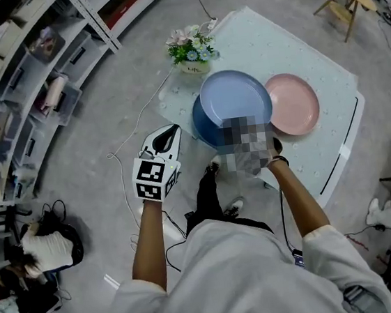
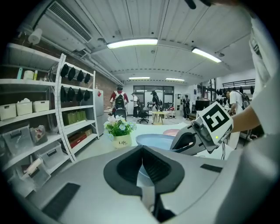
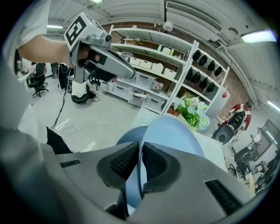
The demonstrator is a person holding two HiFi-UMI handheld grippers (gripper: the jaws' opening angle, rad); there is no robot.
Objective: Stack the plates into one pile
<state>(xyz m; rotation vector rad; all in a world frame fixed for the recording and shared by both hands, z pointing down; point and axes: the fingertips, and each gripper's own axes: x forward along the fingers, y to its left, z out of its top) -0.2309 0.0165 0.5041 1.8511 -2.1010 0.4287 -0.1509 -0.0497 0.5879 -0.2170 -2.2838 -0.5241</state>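
The right tongs (image 3: 141,148) are clenched on the near rim of the light blue plate (image 1: 234,97); the right gripper view shows the two pads pressed to either face of that rim, with the plate rising away from them at a tilt. In the head view a blurred patch covers these tongs at the plate's 6 o'clock edge. The light blue plate lies over most of the dark blue plate (image 1: 202,132), which sits on the table (image 1: 309,48) and shows only as a crescent from about 7 to 9 o'clock. Whether the upper plate rests on the lower one or is held just clear of it cannot be told. The pink plate (image 1: 293,104) lies flat on the table at 3 o'clock of the light blue one, and their rims meet or slightly overlap as seen from above. A flower pot (image 1: 192,49) with white and blue blooms stands at 11 o'clock of the plates, near the table's far corner. The left tongs (image 1: 170,134) are clenched on nothing, their pads meeting in a single line in the left gripper view. They hang off the table over the floor (image 1: 108,127), at 8 o'clock of the dark blue plate and pointing toward it. White shelving (image 1: 25,73) with bins fills the 10 o'clock side of the room, and a thin cable (image 1: 125,181) trails across the floor beneath the left arm.
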